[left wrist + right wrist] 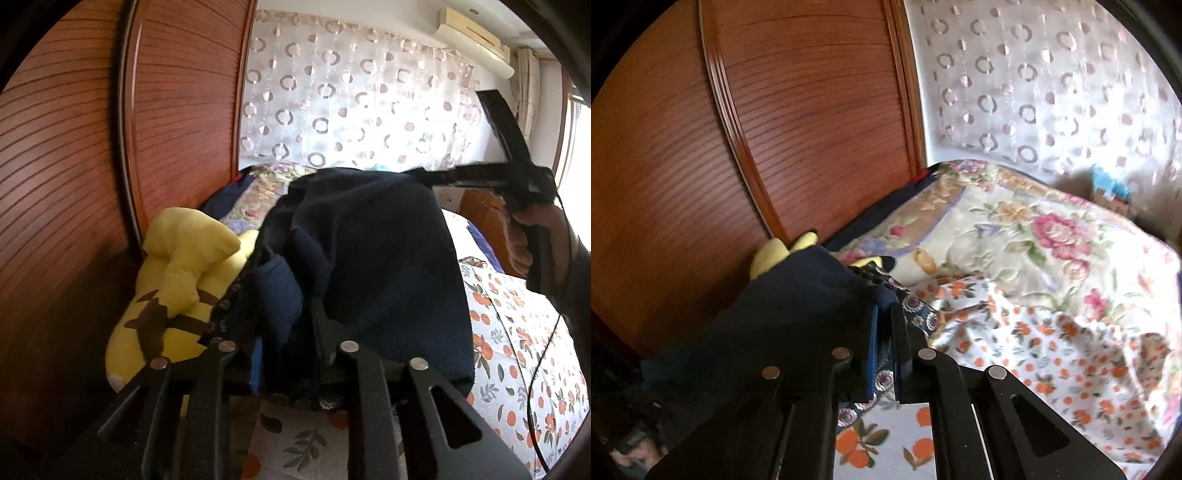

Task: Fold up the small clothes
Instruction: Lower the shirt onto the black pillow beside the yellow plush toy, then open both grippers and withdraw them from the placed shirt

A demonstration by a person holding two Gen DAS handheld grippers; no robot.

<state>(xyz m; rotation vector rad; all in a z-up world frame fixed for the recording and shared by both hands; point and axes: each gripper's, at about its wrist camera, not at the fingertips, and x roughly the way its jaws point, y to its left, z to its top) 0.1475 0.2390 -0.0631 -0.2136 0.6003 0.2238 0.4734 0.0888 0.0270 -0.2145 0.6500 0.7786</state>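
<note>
Both grippers, left (284, 332) and right (884, 332), pinching navy garment (369, 251), lifting. Risk: thick fleece slipping, snagging yellow plush (173, 280) left.

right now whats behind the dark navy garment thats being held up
Behind the navy garment sit a yellow plush toy, a floral quilt and the wooden headboard. The cloth hides the rest of the plush and the bed under it.

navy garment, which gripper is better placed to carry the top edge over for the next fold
Right, probably. The right gripper is shut on the navy garment at its raised edge, free to swing across the bedsheet. The left gripper is buried in bunched cloth beside the yellow plush.
</note>
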